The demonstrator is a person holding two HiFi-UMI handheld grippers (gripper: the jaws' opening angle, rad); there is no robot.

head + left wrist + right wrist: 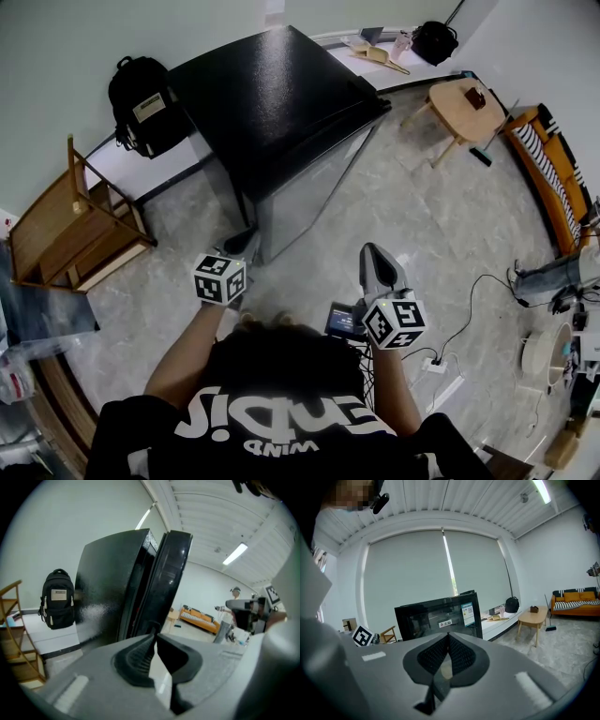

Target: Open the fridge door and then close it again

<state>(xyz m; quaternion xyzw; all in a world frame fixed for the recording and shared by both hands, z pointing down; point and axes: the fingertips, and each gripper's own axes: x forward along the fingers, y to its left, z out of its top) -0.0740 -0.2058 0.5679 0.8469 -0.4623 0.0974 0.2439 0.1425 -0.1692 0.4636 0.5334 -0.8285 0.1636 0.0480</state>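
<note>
Left gripper view: our left tongs (pixel 153 632), closed on nothing, point at the upright edge of the fridge door (pixel 172 573), close ahead; our right tongs (pixel 448 637), likewise closed and empty, face the fridge (pixel 438 616) from farther back.

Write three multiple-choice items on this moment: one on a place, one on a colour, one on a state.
1. Where is the black backpack with the pale label? A. on the round wooden table. B. against the white wall, beside the black fridge. C. on the wooden chair.
2. What colour is the long sofa with striped cushions? A. green. B. blue. C. orange.
3. How do the right gripper's jaws stand? A. together, nothing between. B. wide apart. C. clamped on the fridge door.
B: the head view shows it at the wall by the fridge. C: its frame is orange. A: the right gripper view shows the pads meeting.
</note>
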